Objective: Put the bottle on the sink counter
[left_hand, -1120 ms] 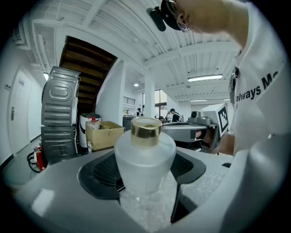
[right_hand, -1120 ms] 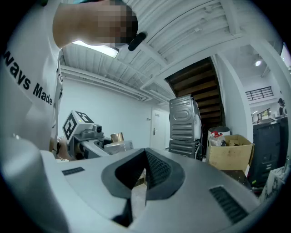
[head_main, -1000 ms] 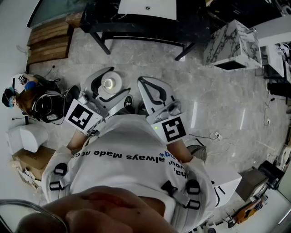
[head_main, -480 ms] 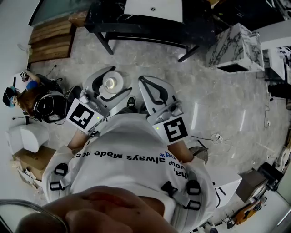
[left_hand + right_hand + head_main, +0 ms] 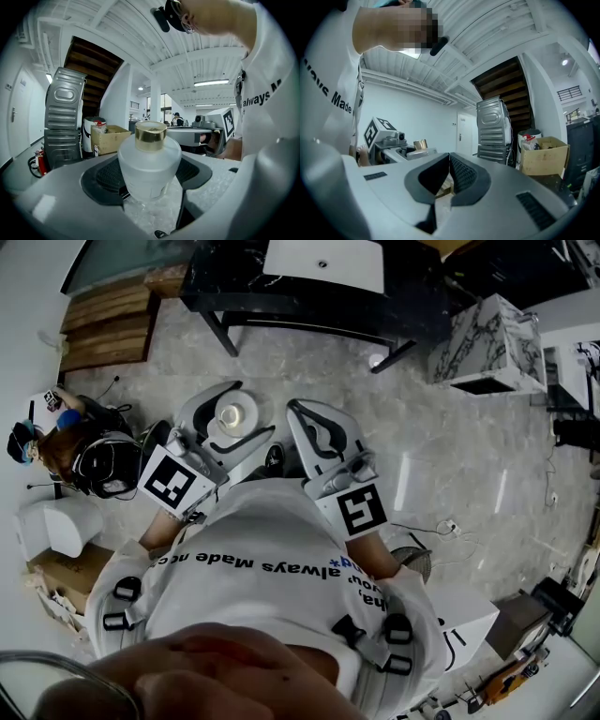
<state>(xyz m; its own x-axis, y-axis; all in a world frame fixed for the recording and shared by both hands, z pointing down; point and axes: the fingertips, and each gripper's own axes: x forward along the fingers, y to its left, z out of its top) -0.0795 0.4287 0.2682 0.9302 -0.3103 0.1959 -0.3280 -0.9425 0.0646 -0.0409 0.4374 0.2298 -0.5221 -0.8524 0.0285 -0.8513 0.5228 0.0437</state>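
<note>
A frosted white bottle [image 5: 232, 415] with a gold cap sits upright between the jaws of my left gripper [image 5: 247, 410], which is shut on its body. In the left gripper view the bottle [image 5: 149, 161] fills the middle, with the left gripper [image 5: 150, 190] clamping it low down. My right gripper [image 5: 294, 407] hangs beside it, shut and empty; its jaws meet in the right gripper view [image 5: 449, 172]. The bottle's gold cap [image 5: 420, 144] shows there at the left. The black sink counter [image 5: 281, 298] with a white basin [image 5: 323, 262] stands ahead, beyond both grippers.
Grey marble floor lies between me and the counter. A marble block [image 5: 483, 334] stands at the right, wooden boards [image 5: 103, 320] at the left. A person [image 5: 56, 442] sits at the far left near a cardboard box [image 5: 61, 573]. A cable [image 5: 441, 519] lies on the floor.
The counter and floor have slid a little lower in the head view, so it is nearer. Both grippers keep their pose, the bottle still held.
</note>
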